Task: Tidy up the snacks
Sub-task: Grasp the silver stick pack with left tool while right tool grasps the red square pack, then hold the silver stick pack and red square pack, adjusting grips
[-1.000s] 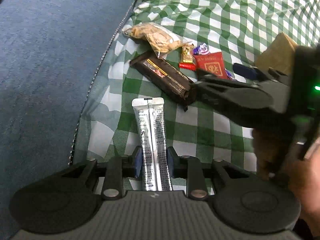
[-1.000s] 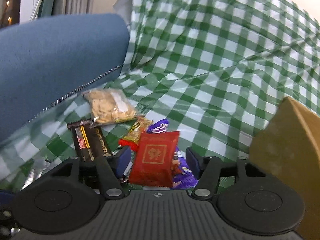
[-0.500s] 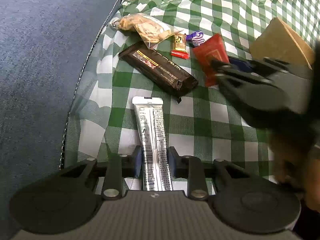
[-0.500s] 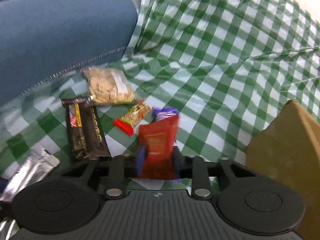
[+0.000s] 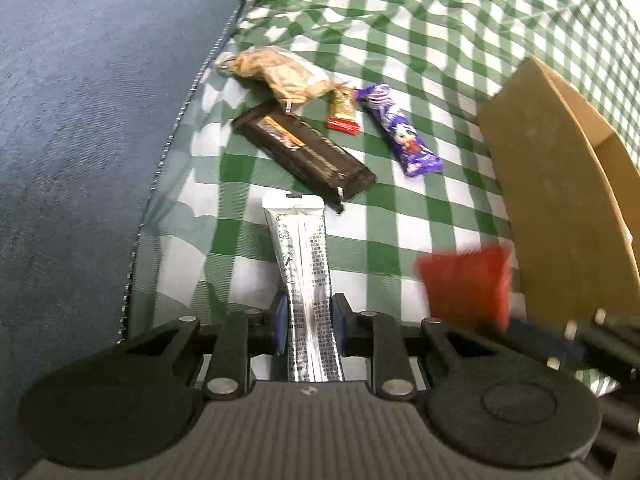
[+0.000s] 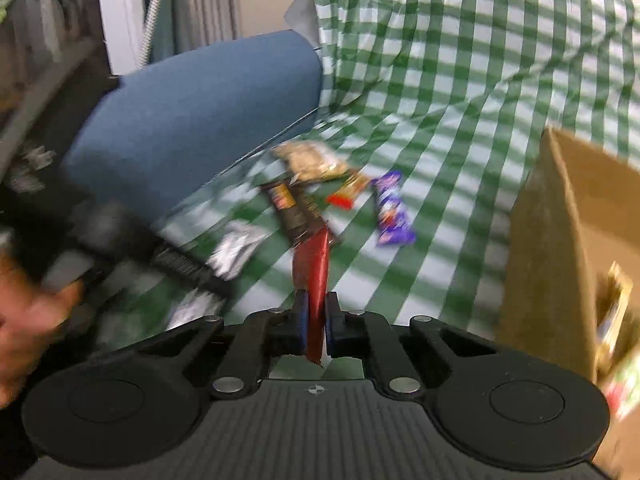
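A silver stick packet [image 5: 298, 240] lies on the green checked cloth [image 5: 440, 220], its near end between the pads of my left gripper [image 5: 308, 320], whose jaws are closing on it. My right gripper [image 6: 316, 312] is shut on a red packet [image 6: 314, 264], held edge-up above the cloth. In the left wrist view the red packet [image 5: 466, 288] hangs blurred beside the cardboard box [image 5: 552, 200]. A dark chocolate bar [image 5: 304, 152], a purple wrapper [image 5: 400, 132], a small gold-and-red candy [image 5: 342, 114] and a clear bag of crackers [image 5: 276, 72] lie further off.
A blue cushion [image 5: 80, 120] borders the cloth on the left. The open cardboard box [image 6: 552, 240] stands at the right with some packets inside. A hand [image 6: 24, 320] holds the left gripper at the left edge of the right wrist view.
The right gripper closed on the red packet, lifted it off the pile and carried it back toward the box, uncovering the purple wrapper. The left gripper stayed around the silver packet.
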Demonstrator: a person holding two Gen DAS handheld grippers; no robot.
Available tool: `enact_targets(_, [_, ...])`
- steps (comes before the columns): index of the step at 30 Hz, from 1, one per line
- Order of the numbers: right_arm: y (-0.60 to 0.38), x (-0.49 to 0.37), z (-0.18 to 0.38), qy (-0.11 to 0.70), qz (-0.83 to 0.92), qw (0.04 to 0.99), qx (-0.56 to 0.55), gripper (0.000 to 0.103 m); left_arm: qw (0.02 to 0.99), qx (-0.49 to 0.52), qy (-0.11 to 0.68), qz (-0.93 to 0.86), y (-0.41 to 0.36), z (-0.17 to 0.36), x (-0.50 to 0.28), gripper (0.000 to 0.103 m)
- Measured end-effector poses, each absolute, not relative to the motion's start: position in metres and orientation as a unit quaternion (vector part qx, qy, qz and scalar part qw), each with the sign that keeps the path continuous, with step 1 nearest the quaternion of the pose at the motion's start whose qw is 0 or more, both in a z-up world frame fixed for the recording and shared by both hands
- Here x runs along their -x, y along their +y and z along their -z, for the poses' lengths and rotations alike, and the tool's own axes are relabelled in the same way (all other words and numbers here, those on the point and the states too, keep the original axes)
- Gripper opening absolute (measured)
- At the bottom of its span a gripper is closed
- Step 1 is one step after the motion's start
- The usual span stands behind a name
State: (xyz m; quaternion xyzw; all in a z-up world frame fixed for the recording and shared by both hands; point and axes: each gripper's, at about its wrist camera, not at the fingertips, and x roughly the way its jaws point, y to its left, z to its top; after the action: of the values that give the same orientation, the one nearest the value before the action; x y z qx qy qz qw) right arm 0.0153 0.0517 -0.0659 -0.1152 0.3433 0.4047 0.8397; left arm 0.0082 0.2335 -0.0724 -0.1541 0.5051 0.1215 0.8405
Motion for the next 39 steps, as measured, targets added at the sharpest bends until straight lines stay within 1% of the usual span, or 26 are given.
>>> enact_targets(4, [0.039, 0.000, 0.070, 0.373, -0.424, 0.820, 0.092, 0.009, 0.843, 0.143, 0.506, -0.114, 0.229, 0.074, -0.010, 0.027])
enact_targets(6, [0.035, 0.006, 0.077, 0.374, -0.408, 0.827, 0.103, 0.015, 0.844, 0.145, 0.504, -0.115, 0.229, 0.073, -0.010, 0.028])
enact_targets(7, [0.033, 0.008, 0.080, 0.372, -0.405, 0.828, 0.106, 0.022, 0.844, 0.145, 0.504, -0.114, 0.229, 0.073, -0.010, 0.032])
enact_targets(8, [0.032, 0.010, 0.083, 0.368, -0.406, 0.830, 0.106, 0.034, 0.844, 0.145, 0.504, -0.112, 0.229, 0.073, -0.009, 0.036])
enact_targets(10, [0.032, 0.013, 0.090, 0.365, -0.404, 0.830, 0.120, 0.049, 0.844, 0.138, 0.506, -0.109, 0.226, 0.072, -0.009, 0.037])
enact_targets(12, [0.033, 0.015, 0.091, 0.362, -0.409, 0.828, 0.125, 0.053, 0.842, 0.127, 0.513, -0.110, 0.224, 0.074, -0.010, 0.038])
enact_targets(13, [0.034, 0.016, 0.091, 0.361, -0.415, 0.826, 0.125, 0.061, 0.840, 0.123, 0.516, -0.111, 0.224, 0.076, -0.011, 0.039])
enact_targets(14, [0.035, 0.017, 0.093, 0.363, -0.417, 0.823, 0.130, 0.068, 0.839, 0.119, 0.520, -0.110, 0.226, 0.077, -0.013, 0.039])
enact_targets(23, [0.053, 0.020, 0.119, 0.387, -0.417, 0.798, 0.199, 0.069, 0.825, 0.080, 0.550, -0.101, 0.215, 0.089, -0.024, 0.040])
enact_targets(25, [0.053, 0.018, 0.119, 0.388, -0.417, 0.798, 0.195, 0.068, 0.824, 0.073, 0.553, -0.101, 0.213, 0.090, -0.025, 0.041])
enact_targets(27, [0.051, 0.017, 0.118, 0.391, -0.418, 0.798, 0.190, 0.064, 0.824, 0.069, 0.553, -0.102, 0.212, 0.091, -0.025, 0.041])
enact_targets(28, [0.049, 0.016, 0.117, 0.391, -0.419, 0.798, 0.188, 0.055, 0.824, 0.069, 0.553, -0.103, 0.211, 0.091, -0.026, 0.041])
enact_targets(30, [0.048, 0.015, 0.115, 0.391, -0.423, 0.797, 0.184, 0.050, 0.824, 0.069, 0.553, -0.106, 0.211, 0.091, -0.026, 0.038])
enact_targets(31, [0.047, 0.015, 0.114, 0.389, -0.422, 0.798, 0.184, 0.046, 0.823, 0.067, 0.553, -0.108, 0.211, 0.091, -0.026, 0.034])
enact_targets(32, [0.046, 0.015, 0.113, 0.387, -0.420, 0.800, 0.183, 0.045, 0.824, 0.067, 0.552, -0.109, 0.211, 0.091, -0.025, 0.030])
enact_targets(34, [0.043, 0.014, 0.109, 0.378, -0.416, 0.808, 0.177, 0.045, 0.827, 0.065, 0.548, -0.111, 0.211, 0.090, -0.025, 0.026])
enact_targets(39, [0.035, 0.005, 0.102, 0.376, -0.404, 0.820, 0.150, 0.045, 0.839, 0.072, 0.529, -0.105, 0.213, 0.083, -0.021, 0.026])
